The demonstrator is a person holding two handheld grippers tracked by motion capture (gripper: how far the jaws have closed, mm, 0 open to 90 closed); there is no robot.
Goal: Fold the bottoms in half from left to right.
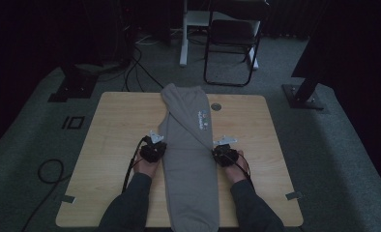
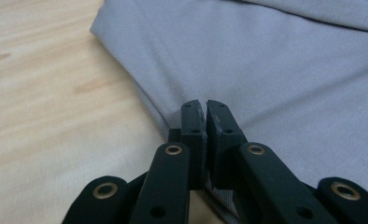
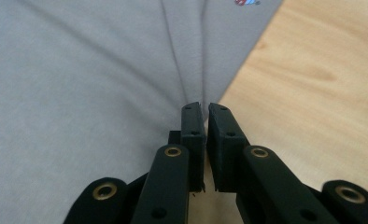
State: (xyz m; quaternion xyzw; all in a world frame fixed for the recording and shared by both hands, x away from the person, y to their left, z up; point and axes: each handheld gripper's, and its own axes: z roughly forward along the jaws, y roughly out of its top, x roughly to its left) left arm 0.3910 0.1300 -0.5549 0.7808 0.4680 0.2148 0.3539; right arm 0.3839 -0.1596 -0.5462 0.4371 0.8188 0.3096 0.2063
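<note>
A grey pair of sweatpants [image 1: 188, 159] lies folded lengthwise down the middle of the wooden table [image 1: 116, 125], with a small coloured logo [image 1: 202, 120] on its upper part. My left gripper [image 1: 161, 148] sits at the garment's left edge; in the left gripper view it [image 2: 205, 106] is shut on the edge of the grey fabric [image 2: 275, 70]. My right gripper [image 1: 214, 151] sits at the right edge; in the right gripper view it [image 3: 204, 108] is shut on the cloth [image 3: 79, 93], and creases run into the jaws.
A round grommet [image 1: 215, 107] is set in the table near the far edge. Behind the table stand a black folding chair [image 1: 232, 43] and a white desk leg [image 1: 183, 38]. Cables [image 1: 48, 174] trail over the grey carpet on the left.
</note>
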